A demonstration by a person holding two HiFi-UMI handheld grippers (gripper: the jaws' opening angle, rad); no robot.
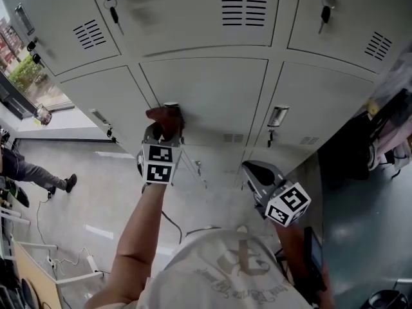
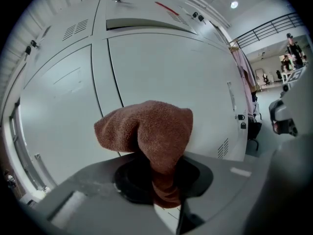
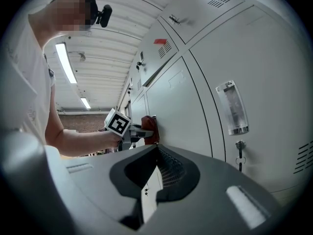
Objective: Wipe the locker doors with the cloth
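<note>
A brown cloth [image 2: 146, 131] is bunched up and clamped between the jaws of my left gripper [image 2: 157, 177]. In the head view my left gripper [image 1: 165, 129] presses the cloth [image 1: 164, 114] against the left edge of the middle grey locker door [image 1: 212, 95]. From the right gripper view the cloth [image 3: 149, 124] touches that door [image 3: 195, 97] just ahead of the left gripper's marker cube [image 3: 117, 123]. My right gripper [image 1: 256, 172] hangs lower and to the right, off the doors. Its jaws [image 3: 156, 148] are shut with nothing between them.
Keys hang from the upper locker locks [image 1: 114, 11] [image 1: 325, 8]. A clear label holder [image 1: 278, 116] with a keyed lock sits on the right-hand door. Dark bags [image 1: 360, 147] stand at the right. A person [image 1: 26, 169] is on the floor at far left, near cables [image 1: 51, 259].
</note>
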